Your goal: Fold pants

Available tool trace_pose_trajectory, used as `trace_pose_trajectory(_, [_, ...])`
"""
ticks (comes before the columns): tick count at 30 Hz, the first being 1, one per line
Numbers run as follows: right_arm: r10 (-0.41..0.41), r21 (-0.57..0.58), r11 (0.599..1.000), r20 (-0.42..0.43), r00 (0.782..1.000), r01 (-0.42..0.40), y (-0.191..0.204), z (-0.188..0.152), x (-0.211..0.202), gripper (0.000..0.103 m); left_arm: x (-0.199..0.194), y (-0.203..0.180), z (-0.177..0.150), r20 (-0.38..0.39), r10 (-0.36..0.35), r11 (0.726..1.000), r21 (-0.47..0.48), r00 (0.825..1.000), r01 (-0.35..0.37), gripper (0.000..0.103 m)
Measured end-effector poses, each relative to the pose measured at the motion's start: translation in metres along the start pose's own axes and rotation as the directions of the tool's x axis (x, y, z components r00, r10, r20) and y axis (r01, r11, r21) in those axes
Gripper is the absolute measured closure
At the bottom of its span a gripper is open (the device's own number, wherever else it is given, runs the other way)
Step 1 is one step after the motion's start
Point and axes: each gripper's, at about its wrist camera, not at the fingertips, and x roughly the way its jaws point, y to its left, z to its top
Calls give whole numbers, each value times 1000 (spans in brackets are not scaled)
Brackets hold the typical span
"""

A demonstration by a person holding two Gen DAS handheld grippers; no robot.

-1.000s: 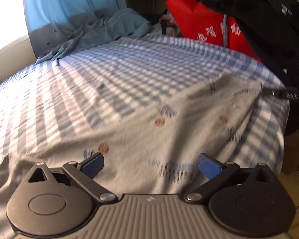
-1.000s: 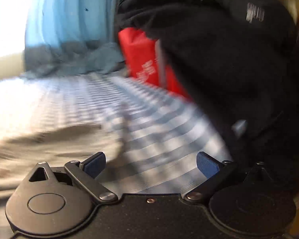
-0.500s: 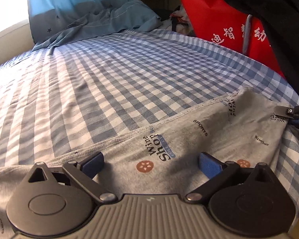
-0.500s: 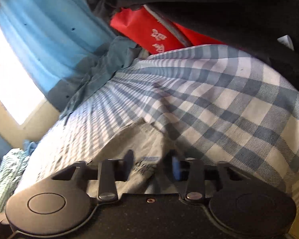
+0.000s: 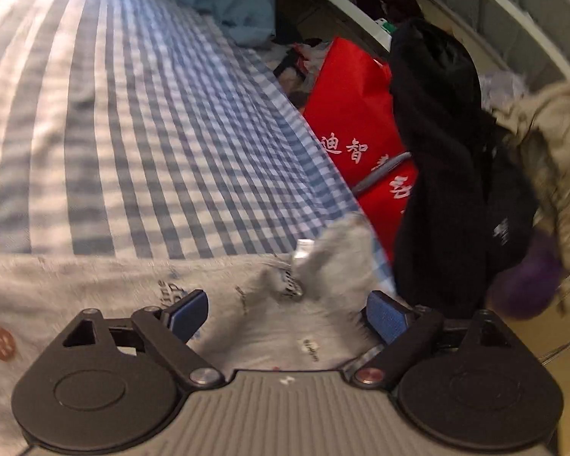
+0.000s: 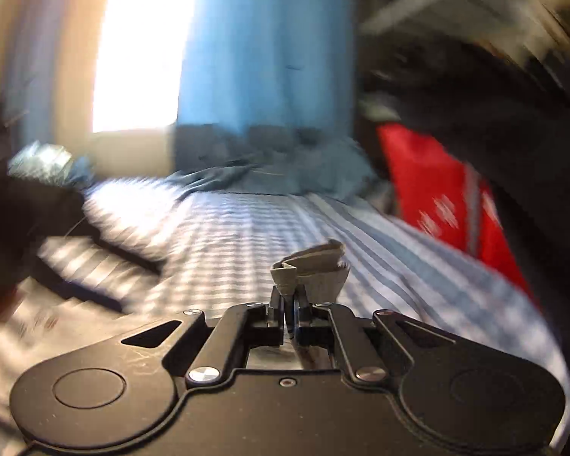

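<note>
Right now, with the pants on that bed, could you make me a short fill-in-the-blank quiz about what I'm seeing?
1. The right gripper is pinching a bunched edge of the ____ pants.
2. The bedsheet has a blue-and-white ____ pattern.
3. Beside the bed stands a ____ bag with white characters.
4. The left gripper has ____ pads on its fingers, and its jaws are closing over the pants.

Missing words: grey; checked; red; blue
</note>
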Motion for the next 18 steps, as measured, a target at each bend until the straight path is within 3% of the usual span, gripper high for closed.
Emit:
trace_pose_trajectory(2, [34,-126,991,-4,999,-34,30,-1,-5,99,0,14,-3,-12,-41,999,-36,999,41,10])
trace_pose_trajectory(5, [107,-212,971,-44,993,-114,65,-12,-9,99,0,33,-20,-19,-44,996,-82,999,42,13])
trace_pose_trajectory(8, [140,-246,956,-93,986,-159,89,-30,-9,99,-6,47,-40,4,13,994,-112,1000,-12,30])
trace_pose_trajectory(14, [129,-227,962,-126,984,-155,98,-43,-2,97,-9,40,-46,32,160,985,-73,987,-158,82])
trace_pose_trajectory(18, [121,-223,964,-124,985,-147,98,-41,1,97,-9,33,-46,44,186,981,-62,982,-183,95])
